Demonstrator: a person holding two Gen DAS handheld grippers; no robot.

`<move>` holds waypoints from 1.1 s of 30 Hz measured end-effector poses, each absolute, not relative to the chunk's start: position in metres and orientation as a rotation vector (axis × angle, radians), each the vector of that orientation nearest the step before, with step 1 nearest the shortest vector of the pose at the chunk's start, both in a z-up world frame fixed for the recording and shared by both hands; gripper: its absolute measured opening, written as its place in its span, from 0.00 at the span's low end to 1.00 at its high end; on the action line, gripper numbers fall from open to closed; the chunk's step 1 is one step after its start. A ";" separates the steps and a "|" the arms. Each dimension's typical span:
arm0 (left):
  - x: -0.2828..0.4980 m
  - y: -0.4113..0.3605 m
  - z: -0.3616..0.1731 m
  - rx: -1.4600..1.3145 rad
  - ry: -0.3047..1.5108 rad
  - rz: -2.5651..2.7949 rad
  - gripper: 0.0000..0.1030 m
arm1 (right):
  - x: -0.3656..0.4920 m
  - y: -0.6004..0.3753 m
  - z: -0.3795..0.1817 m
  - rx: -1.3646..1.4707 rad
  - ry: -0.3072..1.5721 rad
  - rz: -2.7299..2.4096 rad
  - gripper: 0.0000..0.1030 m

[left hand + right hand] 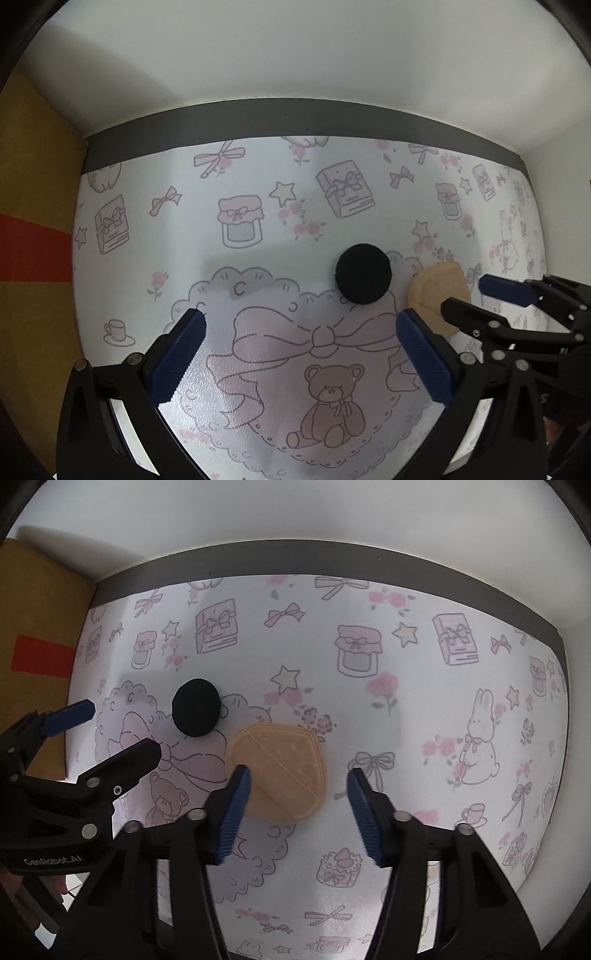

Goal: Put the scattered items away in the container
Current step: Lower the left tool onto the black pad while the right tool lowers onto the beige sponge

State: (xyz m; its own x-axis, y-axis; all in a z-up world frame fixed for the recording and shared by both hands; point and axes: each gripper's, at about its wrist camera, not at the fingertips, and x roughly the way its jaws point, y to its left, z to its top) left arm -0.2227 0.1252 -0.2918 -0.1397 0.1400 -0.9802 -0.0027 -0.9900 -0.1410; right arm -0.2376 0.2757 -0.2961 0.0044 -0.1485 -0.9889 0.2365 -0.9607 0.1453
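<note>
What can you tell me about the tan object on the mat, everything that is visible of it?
The tan object is flat, matte, like wood or leather, with a rounded edge narrowing to a blunt corner. A diagonal seam and small star marks cross its top. It lies flat on the patterned mat, right of the black round item, apart from it. Nothing grips it.

A white wall rises behind the dark-edged table covered by a pastel-printed mat.

Black grippers; ribbed blue pads; silver screws.
</note>
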 end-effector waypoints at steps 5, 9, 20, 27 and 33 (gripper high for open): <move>-0.225 0.127 -0.296 -2.002 -0.181 2.279 1.00 | -0.239 0.272 -0.299 2.021 0.106 -2.024 0.34; -0.229 0.134 -0.298 -1.996 -0.187 2.267 1.00 | -0.239 0.276 -0.302 2.027 0.083 -2.018 0.22; -0.246 0.154 -0.307 -2.006 -0.179 2.255 1.00 | -0.248 0.306 -0.295 2.034 0.008 -2.062 0.01; -0.252 0.157 -0.322 -2.075 -0.120 2.264 0.81 | -0.241 0.316 -0.300 2.058 -0.041 -2.039 0.10; -0.251 0.160 -0.319 -2.073 -0.060 2.283 0.60 | -0.243 0.312 -0.300 2.049 -0.048 -2.036 0.21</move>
State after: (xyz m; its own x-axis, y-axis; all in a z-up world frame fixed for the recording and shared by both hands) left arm -0.2510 0.1595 -0.3192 -0.0956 0.0684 -0.9931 -0.0162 -0.9976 -0.0672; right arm -0.2427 0.3123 -0.3001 0.0221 -0.1994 -0.9797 0.1528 -0.9677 0.2005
